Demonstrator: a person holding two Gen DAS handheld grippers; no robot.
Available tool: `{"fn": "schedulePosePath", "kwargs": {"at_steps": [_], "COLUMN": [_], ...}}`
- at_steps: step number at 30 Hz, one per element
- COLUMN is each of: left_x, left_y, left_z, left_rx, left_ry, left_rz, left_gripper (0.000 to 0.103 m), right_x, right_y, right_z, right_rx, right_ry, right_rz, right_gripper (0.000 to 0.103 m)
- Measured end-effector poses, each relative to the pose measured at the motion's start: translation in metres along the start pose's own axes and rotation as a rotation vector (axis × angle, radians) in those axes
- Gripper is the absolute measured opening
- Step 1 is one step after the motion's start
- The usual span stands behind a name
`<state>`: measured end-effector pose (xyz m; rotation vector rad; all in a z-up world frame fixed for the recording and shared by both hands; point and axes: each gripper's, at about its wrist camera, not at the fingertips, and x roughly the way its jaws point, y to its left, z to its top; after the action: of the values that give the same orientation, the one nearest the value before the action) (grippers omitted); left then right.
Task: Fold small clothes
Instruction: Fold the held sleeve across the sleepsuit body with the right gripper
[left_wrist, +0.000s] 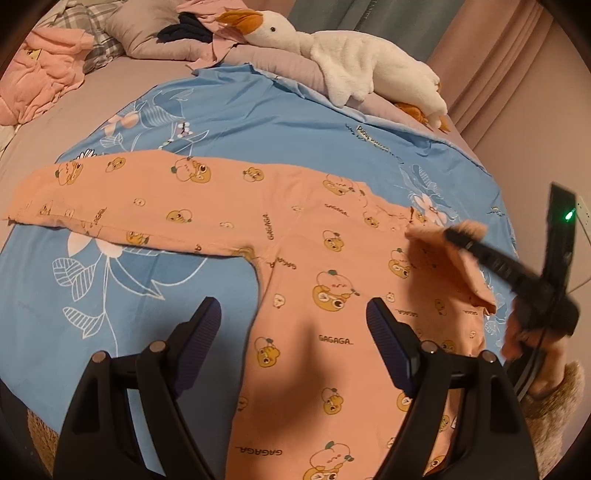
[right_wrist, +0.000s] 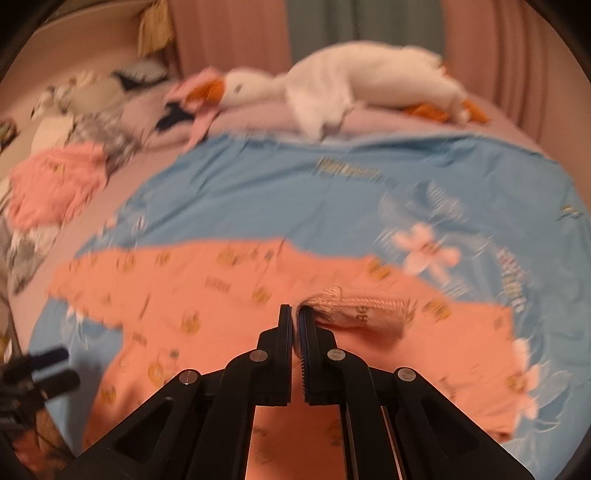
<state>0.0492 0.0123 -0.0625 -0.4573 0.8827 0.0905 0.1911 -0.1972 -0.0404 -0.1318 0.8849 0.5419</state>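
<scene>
A small peach shirt (left_wrist: 317, 258) printed with yellow cartoon figures lies flat on a blue flowered sheet (left_wrist: 258, 122), one sleeve (left_wrist: 110, 199) stretched out to the left. My left gripper (left_wrist: 293, 325) is open and empty, hovering over the shirt's body near the armpit. My right gripper (right_wrist: 295, 321) is shut on the cuff of the shirt's right sleeve (right_wrist: 354, 306), lifted and folded over the body. It shows blurred in the left wrist view (left_wrist: 458, 236), holding the sleeve (left_wrist: 443, 254) above the shirt. The right wrist view is motion-blurred.
A white plush goose (left_wrist: 347, 55) lies along the far side of the bed on a mauve pillow (left_wrist: 266, 59). Crumpled pink clothes (left_wrist: 40, 74) and dark garments (left_wrist: 188, 27) sit at the far left. Pink curtains (left_wrist: 498, 74) hang behind the bed.
</scene>
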Motion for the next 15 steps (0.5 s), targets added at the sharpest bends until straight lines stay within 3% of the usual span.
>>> {"fn": "schedulePosePath", "kwargs": {"at_steps": [7, 9, 13, 15], "left_x": [0.001, 0.001, 0.004, 0.007], "left_y": [0.007, 0.007, 0.003, -0.001], "left_z": [-0.002, -0.002, 0.0, 0.003], "left_rx": [-0.009, -0.011, -0.009, -0.017], "left_ry": [0.014, 0.018, 0.032, 0.045], "left_rz": [0.008, 0.01, -0.01, -0.036], "left_gripper": [0.081, 0.082, 0.082, 0.082], "right_x": [0.036, 0.036, 0.014, -0.006], "right_y": [0.022, 0.021, 0.012, 0.006], "right_z": [-0.028, -0.03, -0.028, -0.026], "right_rx": [-0.026, -0.025, 0.022, 0.038], "right_ry": [0.149, 0.169, 0.132, 0.083], "right_rz": [0.048, 0.056, 0.13, 0.138], "right_gripper": [0.005, 0.012, 0.055, 0.059]}}
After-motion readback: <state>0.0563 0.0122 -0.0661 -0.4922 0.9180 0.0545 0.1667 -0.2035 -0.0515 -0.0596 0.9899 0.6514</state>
